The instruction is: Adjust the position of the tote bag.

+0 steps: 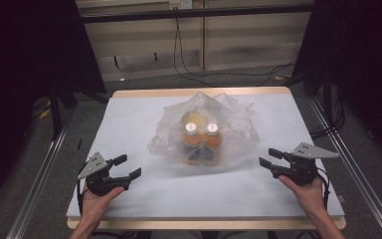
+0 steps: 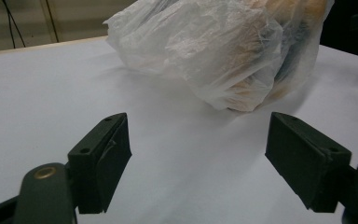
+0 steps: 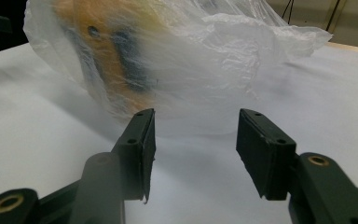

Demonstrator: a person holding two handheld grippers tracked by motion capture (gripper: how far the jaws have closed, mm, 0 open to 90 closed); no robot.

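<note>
A clear plastic bag [image 1: 206, 127] sits at the middle of the white table [image 1: 129, 119]. Inside it stand two orange bottles with white caps [image 1: 191, 128] [image 1: 212, 128], side by side. My left gripper [image 1: 129, 167] rests near the front left of the table, open, with nothing between its fingers. My right gripper [image 1: 269, 157] rests near the front right, also open and empty. In the left gripper view the bag [image 2: 214, 51] lies ahead beyond the left gripper [image 2: 198, 154]. In the right gripper view the bag [image 3: 168, 56] is close ahead of the right gripper [image 3: 196, 149], apart from it.
The table's wooden edge [image 1: 204, 92] shows at the back and front. Metal rails [image 1: 40, 169] run along both sides. Black cables [image 1: 189, 69] hang on the far wall and lie on the floor. Bare white surface lies around the bag.
</note>
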